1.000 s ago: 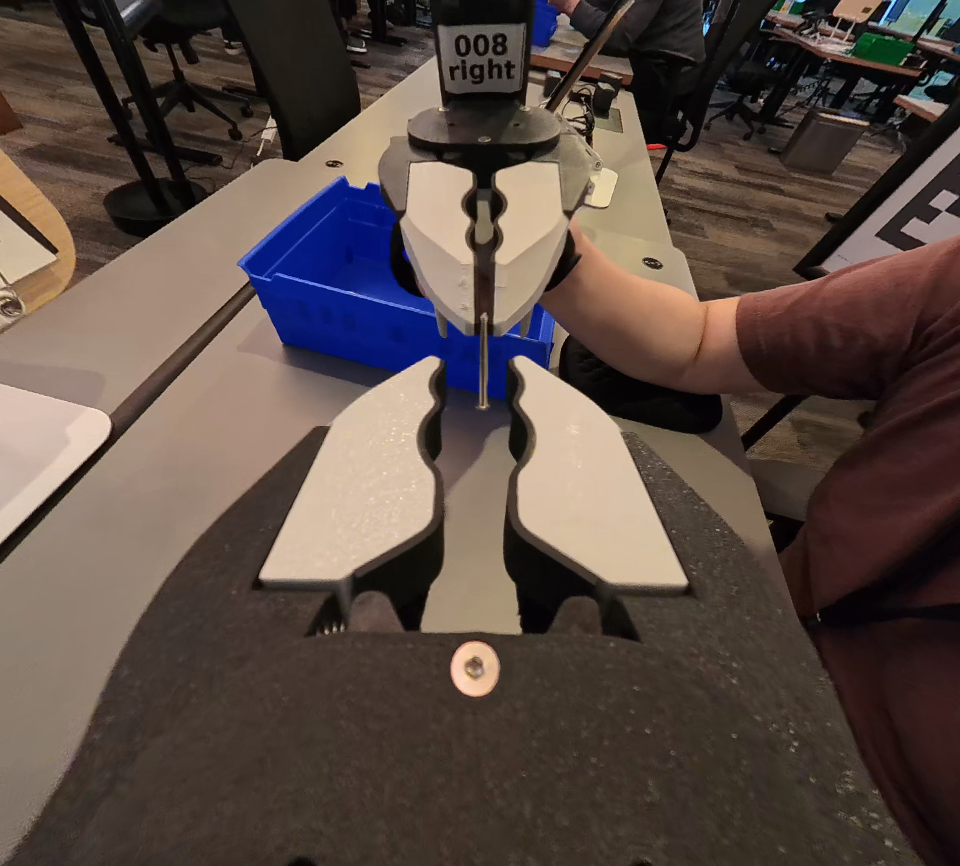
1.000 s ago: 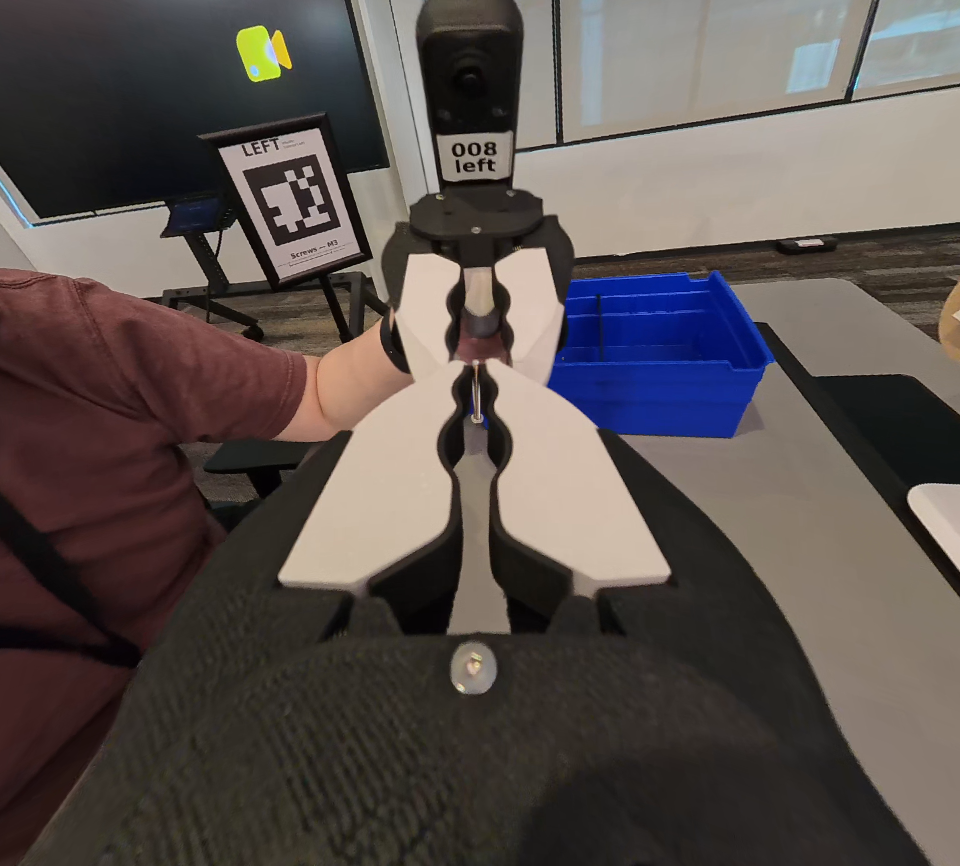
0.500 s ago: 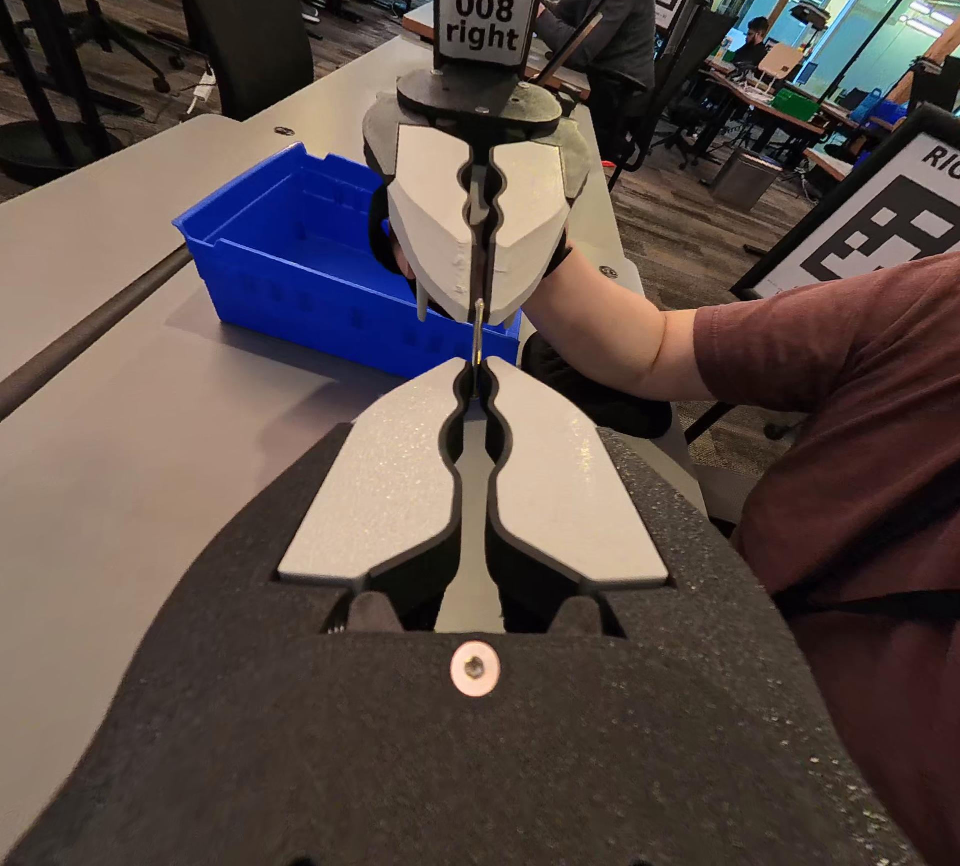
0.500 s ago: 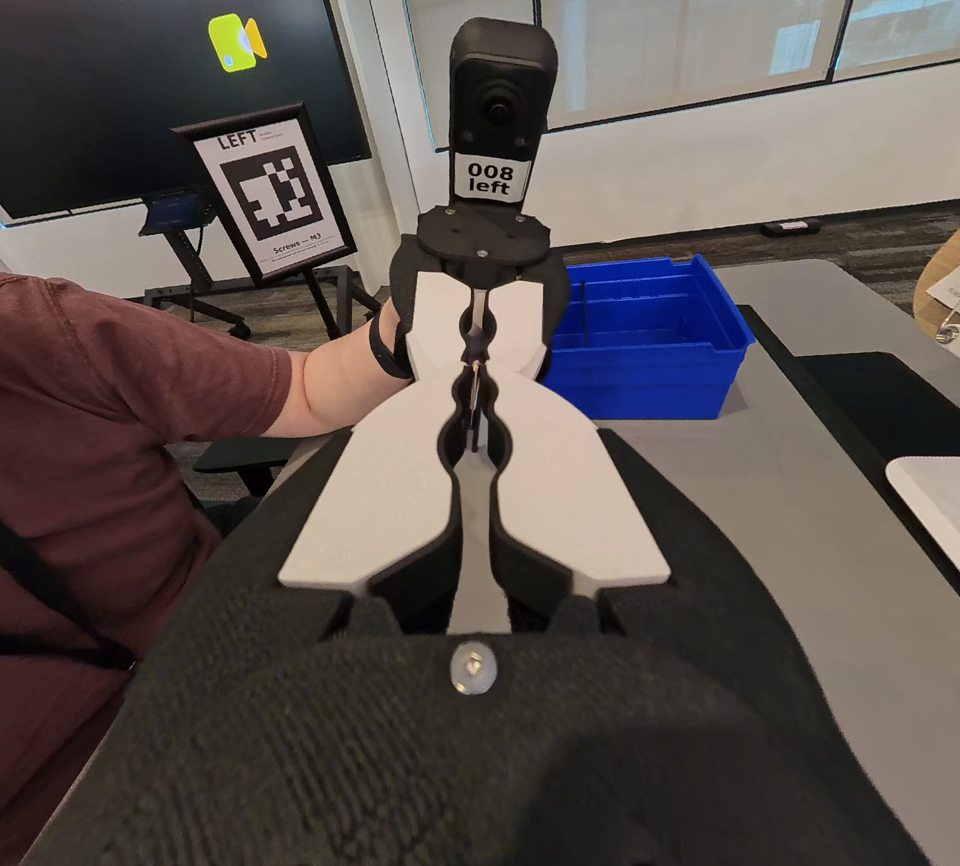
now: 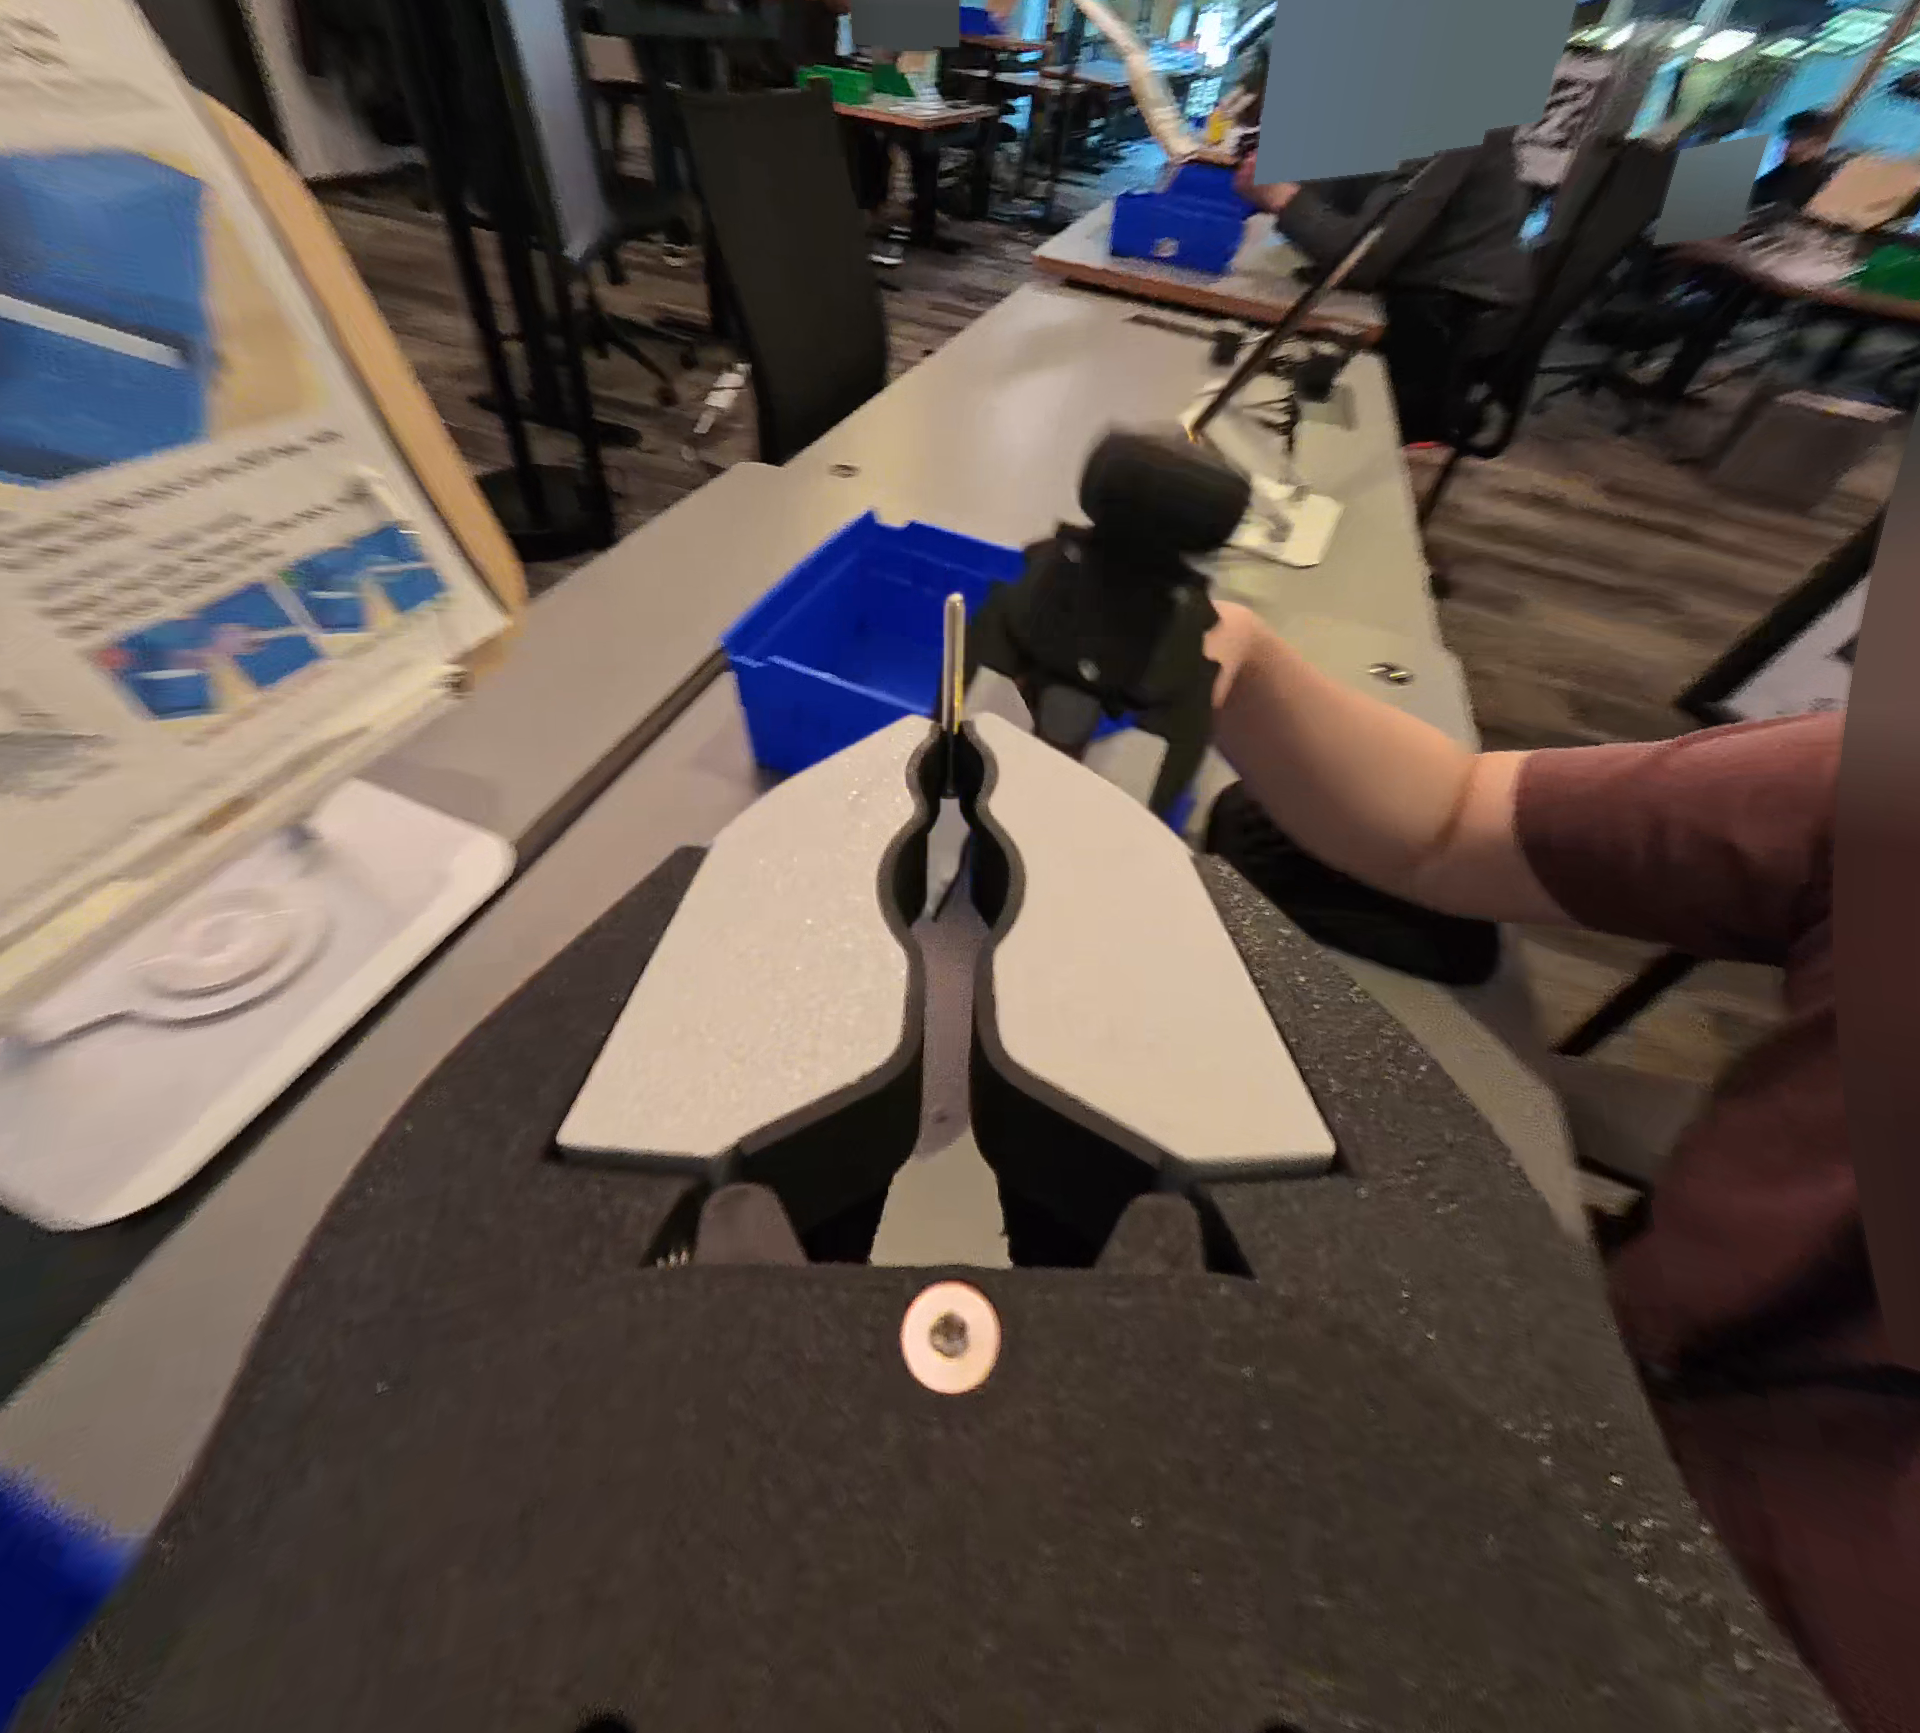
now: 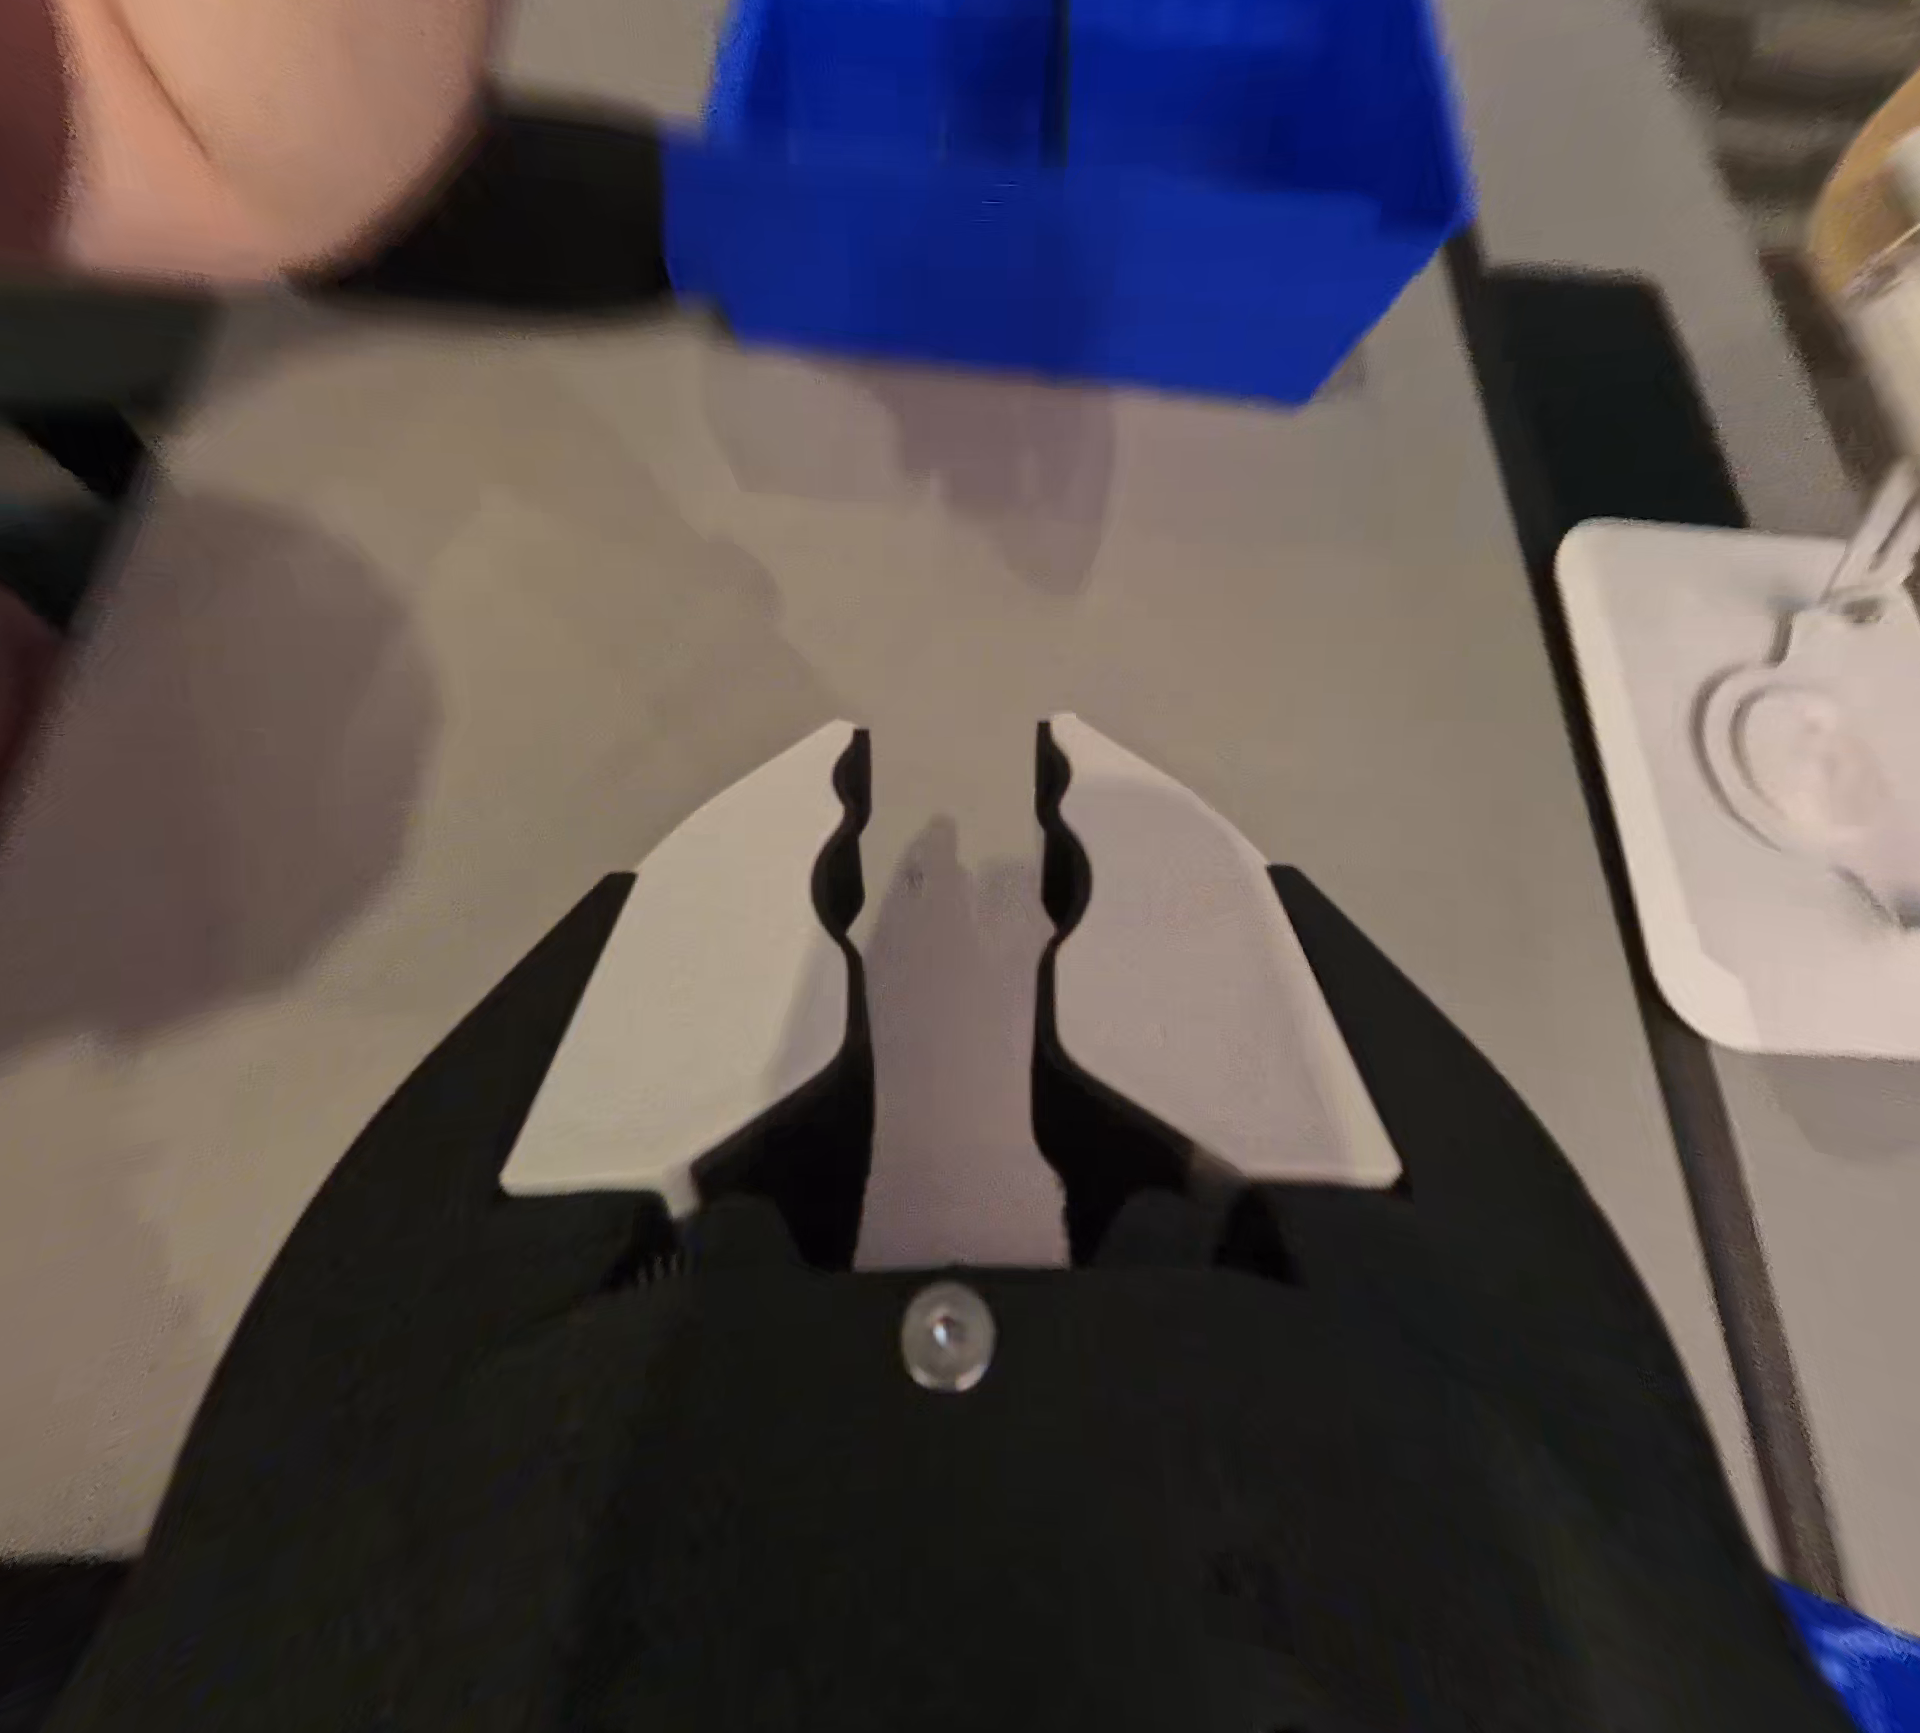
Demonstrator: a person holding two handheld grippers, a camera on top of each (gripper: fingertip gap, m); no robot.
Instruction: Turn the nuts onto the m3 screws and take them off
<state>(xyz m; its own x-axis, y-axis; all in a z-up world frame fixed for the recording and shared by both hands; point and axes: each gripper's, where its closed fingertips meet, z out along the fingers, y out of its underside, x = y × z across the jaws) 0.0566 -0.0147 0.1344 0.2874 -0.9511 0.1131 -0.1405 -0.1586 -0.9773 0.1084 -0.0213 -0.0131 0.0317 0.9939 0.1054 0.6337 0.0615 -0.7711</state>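
My left gripper point(image 5: 951, 733) is shut on a long thin metal screw point(image 5: 952, 655), which sticks up from its fingertips. I can make out no nut on it. My right gripper point(image 6: 948, 733) is open and empty. It points down at the grey table point(image 6: 520, 644), a little in front of the blue bin point(image 6: 1039, 260). In the left wrist view its black body point(image 5: 1122, 623) hangs tilted downward beside the bin point(image 5: 852, 644), apart from the screw. The right wrist view is blurred by motion.
A sign stand with a white base point(image 5: 208, 956) is on the table to my left; the base also shows at the right of the right wrist view point(image 6: 1714, 800). The person's forearm point(image 5: 1351, 810) reaches in from the right. Chairs and desks stand farther back. Some 15 cm of space lies between my two pairs of fingers.
The right gripper let go of the screw, opened and swung down toward the table in front of the bin. The left gripper closed on the screw and now holds it alone, turned leftward.
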